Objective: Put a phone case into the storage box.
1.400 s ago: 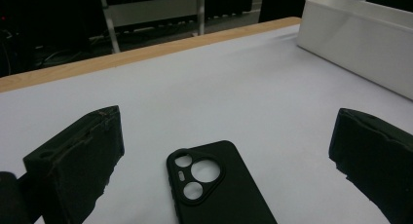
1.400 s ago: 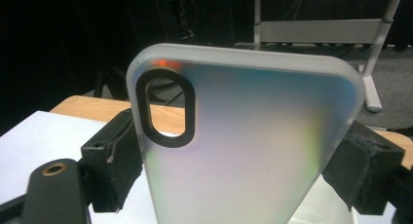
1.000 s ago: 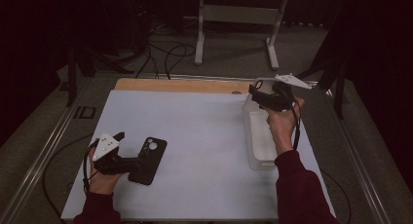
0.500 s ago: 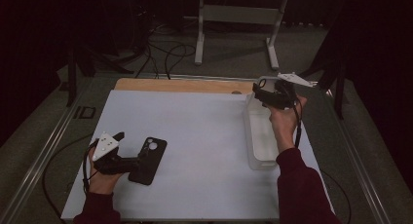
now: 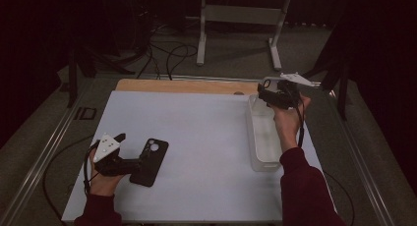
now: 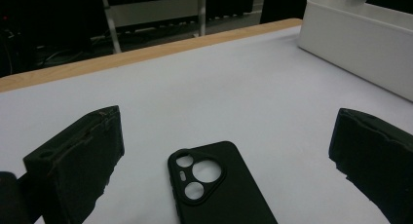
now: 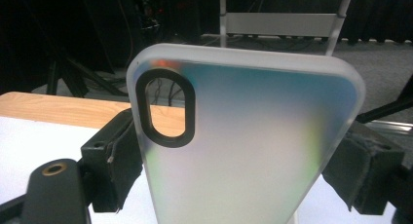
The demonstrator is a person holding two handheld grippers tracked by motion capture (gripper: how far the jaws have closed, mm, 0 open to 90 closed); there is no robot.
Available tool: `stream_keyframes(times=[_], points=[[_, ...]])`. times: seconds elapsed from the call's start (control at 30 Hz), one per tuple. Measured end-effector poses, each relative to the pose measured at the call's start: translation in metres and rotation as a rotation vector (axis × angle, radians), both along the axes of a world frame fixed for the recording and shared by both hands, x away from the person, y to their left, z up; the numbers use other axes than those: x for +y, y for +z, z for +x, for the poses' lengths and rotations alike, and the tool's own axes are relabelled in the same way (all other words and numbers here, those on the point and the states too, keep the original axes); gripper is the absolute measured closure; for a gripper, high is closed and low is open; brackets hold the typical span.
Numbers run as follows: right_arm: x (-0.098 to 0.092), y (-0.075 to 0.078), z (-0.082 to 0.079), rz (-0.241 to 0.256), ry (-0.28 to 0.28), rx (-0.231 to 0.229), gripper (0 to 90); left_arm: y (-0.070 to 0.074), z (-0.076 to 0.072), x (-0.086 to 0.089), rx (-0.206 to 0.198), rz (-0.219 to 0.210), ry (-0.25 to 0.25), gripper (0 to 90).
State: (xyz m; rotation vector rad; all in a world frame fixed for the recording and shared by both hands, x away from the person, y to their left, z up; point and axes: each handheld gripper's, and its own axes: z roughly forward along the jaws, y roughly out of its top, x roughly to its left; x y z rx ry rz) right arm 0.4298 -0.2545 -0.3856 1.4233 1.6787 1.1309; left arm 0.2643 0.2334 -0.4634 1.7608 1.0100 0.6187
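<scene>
A black phone case (image 5: 150, 161) lies camera-cutouts up on the white table near its front left. My left gripper (image 5: 139, 165) rests low over it, open, with its two jaws wide apart on either side of the black phone case (image 6: 221, 187). My right gripper (image 5: 269, 92) hovers above the far end of a white bin (image 5: 259, 159), shut on a frosted translucent phone case (image 5: 268, 82). In the right gripper view that translucent case (image 7: 248, 151) stands upright between the pads, its oval camera hole at upper left.
The white bin's wall (image 6: 358, 46) stands at the table's right side. A wooden strip (image 5: 187, 86) runs along the far edge. Beyond the table are a metal stand (image 5: 238, 14) and cables on the floor. The table's middle (image 5: 206, 132) is bare.
The right hand has drifted only slightly above the bin, still holding the translucent case. The left gripper and the black case have not moved.
</scene>
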Motion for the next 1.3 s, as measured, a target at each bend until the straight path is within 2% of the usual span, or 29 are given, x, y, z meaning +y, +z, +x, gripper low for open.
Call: stream_keyframes(times=[0.2,0.57,1.13,1.3], points=[[-0.002,-0.003,0.006,-0.022,-0.020,0.013,16.8,0.000,0.000,0.001,0.000,-0.002,0.001,0.0],[0.001,-0.011,0.014,-0.027,-0.035,0.037,16.7,0.000,0.000,0.001,0.000,-0.008,0.004,0.0],[0.006,-0.032,0.032,-0.059,-0.039,0.113,16.7,0.000,0.000,0.004,-0.003,-0.021,0.011,0.0],[0.008,-0.038,0.036,-0.065,-0.064,0.145,16.6,0.001,0.000,0.005,-0.003,-0.023,0.016,0.0]])
